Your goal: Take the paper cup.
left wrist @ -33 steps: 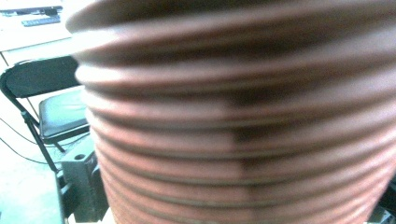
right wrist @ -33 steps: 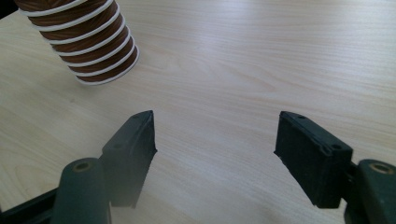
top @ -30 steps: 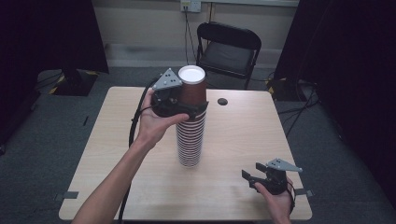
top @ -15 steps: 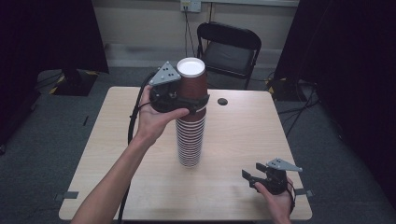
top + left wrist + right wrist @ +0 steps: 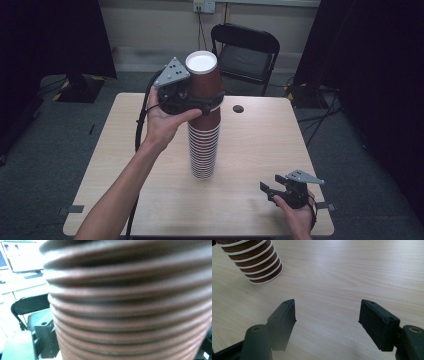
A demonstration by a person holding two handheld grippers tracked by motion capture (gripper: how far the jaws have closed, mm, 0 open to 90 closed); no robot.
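A tall stack of upside-down brown paper cups (image 5: 203,150) stands mid-table, its white rims showing. My left gripper (image 5: 202,102) is shut on the top cup (image 5: 204,80), held a little up off the stack from the left. In the left gripper view the ribbed stack (image 5: 130,305) is close and blurred, with one black finger (image 5: 46,340) at its left. My right gripper (image 5: 267,191) rests near the table's front right edge, open. Its jaws (image 5: 327,317) stand wide over bare wood, with the stack's foot (image 5: 254,260) farther off at upper left.
The light wooden table (image 5: 260,135) has a small dark disc (image 5: 238,108) near its far edge. A black folding chair (image 5: 245,50) stands behind the table. Dark curtains flank both sides. A cable trails from the left gripper along the forearm.
My left gripper has risen with the top cup, which now sits higher above the rest of the stack. The right gripper has stayed put.
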